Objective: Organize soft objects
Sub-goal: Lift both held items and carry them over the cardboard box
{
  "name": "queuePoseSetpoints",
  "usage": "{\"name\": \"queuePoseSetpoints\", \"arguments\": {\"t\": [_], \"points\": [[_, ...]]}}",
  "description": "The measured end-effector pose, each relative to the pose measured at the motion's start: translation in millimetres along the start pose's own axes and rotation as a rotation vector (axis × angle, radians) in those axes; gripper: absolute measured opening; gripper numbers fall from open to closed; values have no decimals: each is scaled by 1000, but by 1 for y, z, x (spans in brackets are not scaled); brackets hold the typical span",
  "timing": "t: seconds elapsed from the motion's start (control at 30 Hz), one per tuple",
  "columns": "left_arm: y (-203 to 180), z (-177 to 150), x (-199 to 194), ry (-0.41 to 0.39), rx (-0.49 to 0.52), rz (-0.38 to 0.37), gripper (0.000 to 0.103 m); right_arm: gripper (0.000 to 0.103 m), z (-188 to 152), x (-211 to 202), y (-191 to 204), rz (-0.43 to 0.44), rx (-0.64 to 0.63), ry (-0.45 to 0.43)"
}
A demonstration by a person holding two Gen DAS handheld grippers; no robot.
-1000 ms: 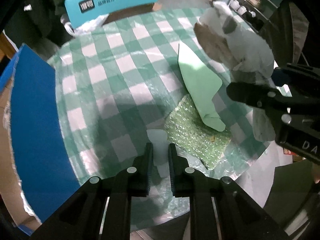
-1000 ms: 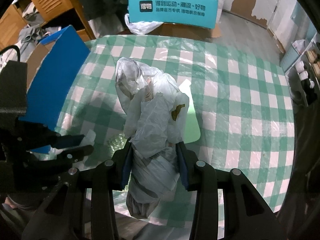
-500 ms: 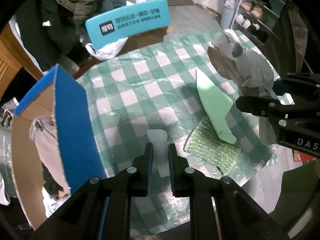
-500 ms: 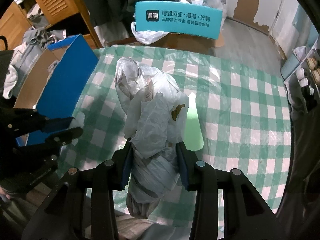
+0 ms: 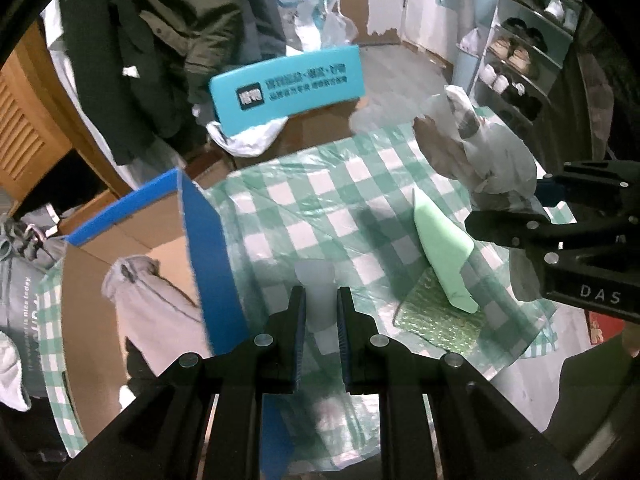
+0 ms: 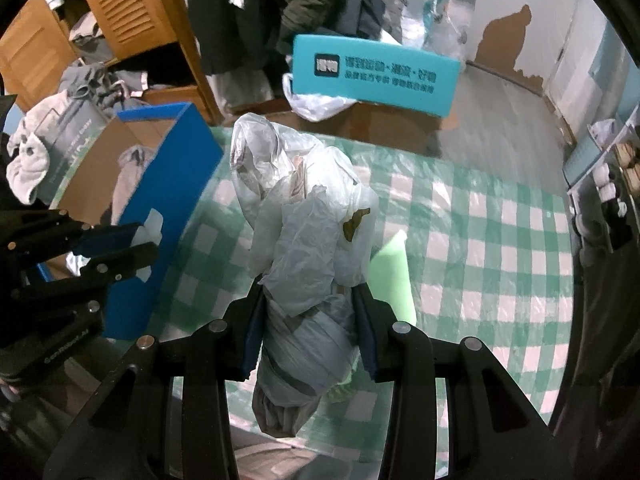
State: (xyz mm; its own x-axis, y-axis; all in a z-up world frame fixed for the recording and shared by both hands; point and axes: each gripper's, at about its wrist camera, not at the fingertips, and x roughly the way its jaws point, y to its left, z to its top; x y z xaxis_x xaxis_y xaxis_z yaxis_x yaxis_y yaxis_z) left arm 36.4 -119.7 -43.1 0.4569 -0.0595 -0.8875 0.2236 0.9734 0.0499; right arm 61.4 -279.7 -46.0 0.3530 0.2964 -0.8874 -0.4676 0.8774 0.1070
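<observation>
White foam strip and plastic-wrapped bundle both held above the checked table, box open at left.

Left gripper is nearly closed, pinching a pale foam strip whose long axis runs forward along the fingers, free end pointing away. Right gripper stands partly open, clamped on a plastic-wrapped bundle; its long axis also runs with the fingers, crumpled top toward the far side, tail hanging near. Blue-sided cardboard box sits left of the checked table, already holding what appears to be grey cloth. Judgement: carry each item well over the box wall before letting go, one hand at a time. Green sheet and bubble wrap remain on the table.
</observation>
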Motion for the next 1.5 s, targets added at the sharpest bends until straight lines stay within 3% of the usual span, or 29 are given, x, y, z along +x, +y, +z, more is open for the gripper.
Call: {"name": "queuePoseSetpoints", "arguments": {"t": [0.43,0.83,1.5], "points": [[44,-5,-25,-55,-48,32,15,39,27,-15,54,68,-74,-47],[89,-21,-36,-72,-114,46,15,39,50,-9,110,113,-157,-35],[169,-56,-23,-23,-255,78,15,39,81,33,189,176,-234,43]]}}
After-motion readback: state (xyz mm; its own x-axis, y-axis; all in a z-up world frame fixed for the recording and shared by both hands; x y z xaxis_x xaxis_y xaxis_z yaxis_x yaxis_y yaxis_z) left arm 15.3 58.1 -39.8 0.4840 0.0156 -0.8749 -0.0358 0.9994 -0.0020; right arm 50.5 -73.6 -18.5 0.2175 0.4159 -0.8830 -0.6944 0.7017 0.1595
